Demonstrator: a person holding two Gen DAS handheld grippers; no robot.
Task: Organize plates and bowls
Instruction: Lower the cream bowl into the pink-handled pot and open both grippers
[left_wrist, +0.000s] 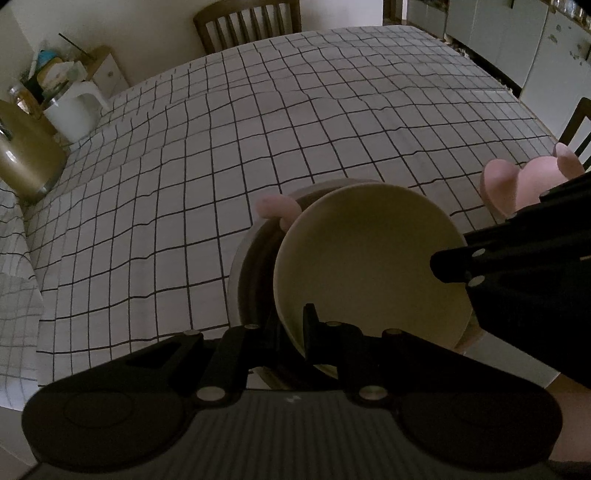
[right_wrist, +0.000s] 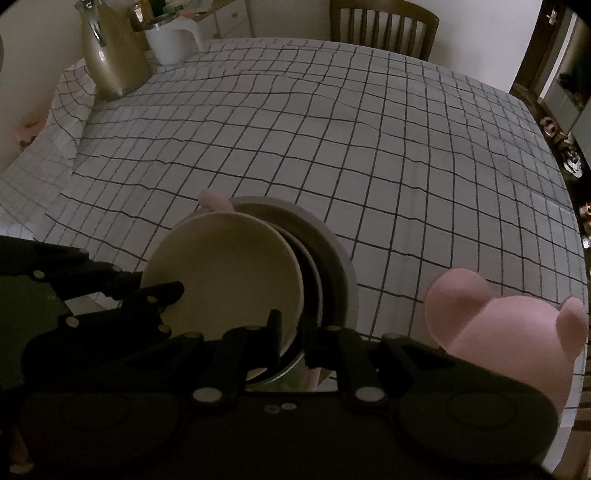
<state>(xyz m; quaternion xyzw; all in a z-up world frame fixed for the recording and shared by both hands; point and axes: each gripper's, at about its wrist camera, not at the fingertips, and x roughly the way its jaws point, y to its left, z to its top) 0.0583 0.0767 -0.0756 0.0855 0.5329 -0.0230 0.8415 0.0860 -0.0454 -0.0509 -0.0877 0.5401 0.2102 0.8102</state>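
Observation:
A cream bowl (left_wrist: 369, 258) sits tilted on top of a stack of dishes near the table's front edge, over a larger grey bowl (left_wrist: 243, 273). It shows in the right wrist view too (right_wrist: 229, 273), above the grey bowl (right_wrist: 340, 266). My left gripper (left_wrist: 291, 332) is shut on the cream bowl's near rim. My right gripper (right_wrist: 293, 339) is shut on the rim of the same bowl at its other side; its fingers (left_wrist: 454, 266) show in the left wrist view.
A pink ear-shaped dish (right_wrist: 506, 332) lies to the right of the stack, and a pink handle (left_wrist: 277, 206) pokes out behind it. A gold kettle (right_wrist: 110, 55) and a white jug (right_wrist: 170, 40) stand at the far left corner. Chairs (left_wrist: 247, 22) stand around the checked tablecloth (left_wrist: 258, 129).

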